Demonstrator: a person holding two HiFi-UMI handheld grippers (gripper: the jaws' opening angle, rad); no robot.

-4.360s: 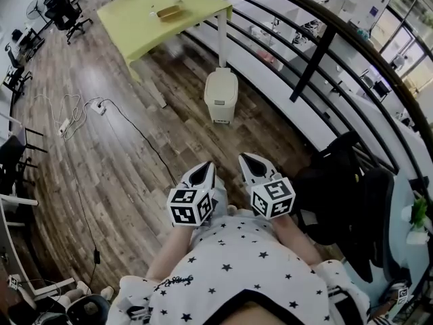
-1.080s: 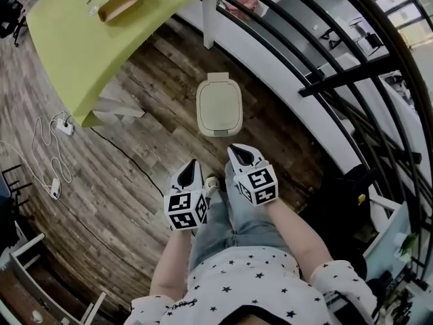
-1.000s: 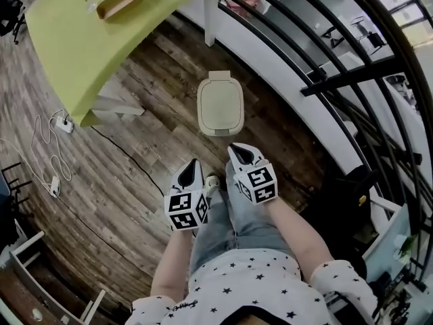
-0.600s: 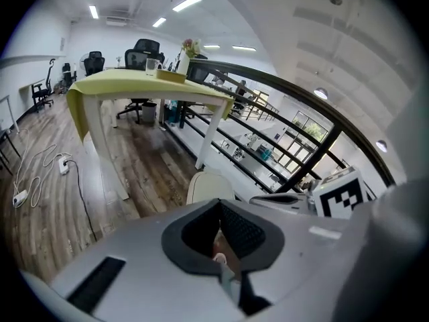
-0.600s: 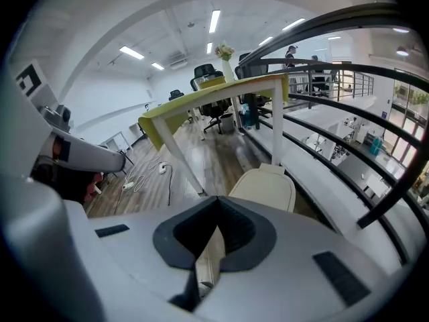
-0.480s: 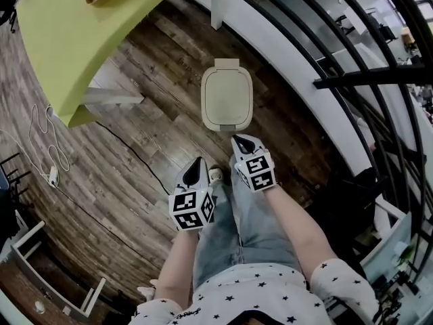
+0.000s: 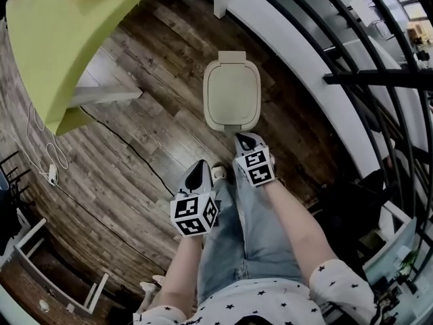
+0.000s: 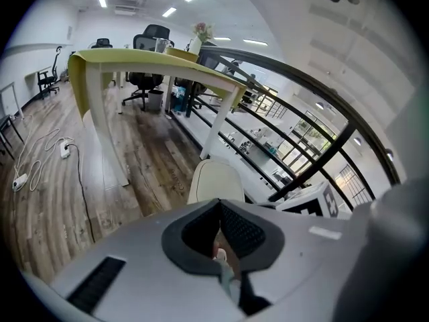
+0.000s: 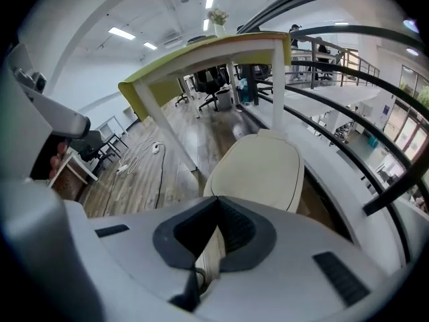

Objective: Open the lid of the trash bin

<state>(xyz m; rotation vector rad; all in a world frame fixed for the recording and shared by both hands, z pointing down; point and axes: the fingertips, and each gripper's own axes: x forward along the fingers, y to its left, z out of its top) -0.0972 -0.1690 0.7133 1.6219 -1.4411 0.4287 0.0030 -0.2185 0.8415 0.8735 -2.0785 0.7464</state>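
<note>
Hovering at the near edge of the trash bin (image 7: 232, 103), the right gripper (image 7: 241, 139) has its two jaws pressed together tip to tip, with nothing between them. In the right gripper view the dark pads meet in a point (image 9: 218, 200) and the cream lid (image 9: 263, 170) lies just ahead of that point, flat and closed on the bin. Whether the tip touches the bin's front rim cannot be told from any view.

The left gripper (image 7: 201, 166) sits to the left of the right one and further back from the bin, clear of it. Its jaws are also closed on each other and hold nothing (image 8: 219, 203). From this gripper the bin (image 8: 213, 180) shows ahead and slightly right, and the right gripper's marker cube (image 8: 315, 203) stands beside it on the right. A shoe (image 7: 218, 173) of the person rests on the boards between the two grippers.

Under both tools runs a dark wood plank floor (image 7: 135, 151). Ahead and to the left of the grippers stands a yellow-green table (image 7: 61, 39) on white legs, with a black cable (image 7: 128, 144) trailing across the floor on the left. To the right of the bin and the right gripper curves a black railing (image 7: 352, 80). Beyond the table, in the left gripper view, are office chairs (image 8: 151, 42) under ceiling strip lights.
</note>
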